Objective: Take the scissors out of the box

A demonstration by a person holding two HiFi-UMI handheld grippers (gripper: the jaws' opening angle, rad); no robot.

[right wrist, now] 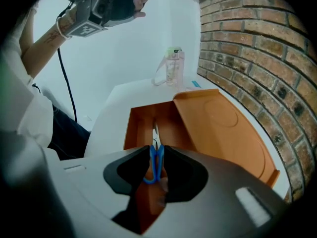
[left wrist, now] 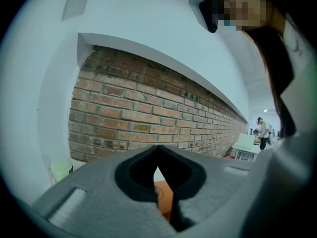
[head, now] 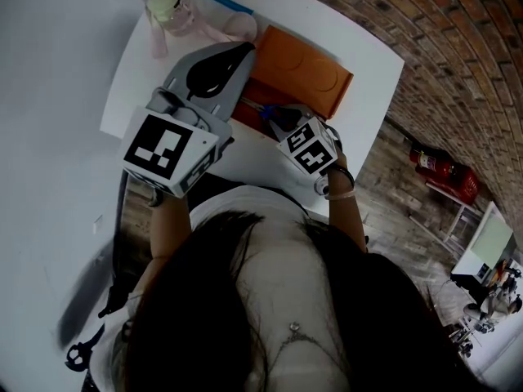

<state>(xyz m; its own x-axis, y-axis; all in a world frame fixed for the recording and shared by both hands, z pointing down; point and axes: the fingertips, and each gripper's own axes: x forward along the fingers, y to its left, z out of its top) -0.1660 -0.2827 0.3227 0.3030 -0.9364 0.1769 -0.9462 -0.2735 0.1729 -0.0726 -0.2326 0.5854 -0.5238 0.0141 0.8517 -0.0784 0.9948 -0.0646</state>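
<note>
An orange box (right wrist: 132, 128) stands open on the white table (head: 372, 55), its lid (right wrist: 223, 128) laid back toward the brick wall. Scissors with blue handles (right wrist: 156, 158) lie lengthwise on the box floor, blades pointing away from me. My right gripper (right wrist: 156, 150) points steeply down over the box's near end. Its jaws are open, and the blue handles show in the gap between the tips. In the head view its marker cube (head: 309, 147) covers most of it. My left gripper (head: 239, 53) is held up at the left, away from the box, shut and with nothing in it.
A clear bottle with a pale green cap (head: 167, 6) and a blue strip (head: 225, 0) sit at the table's far end. The brick wall (right wrist: 257, 48) runs along the table's right side. A red fire extinguisher (head: 437, 166) lies on the floor.
</note>
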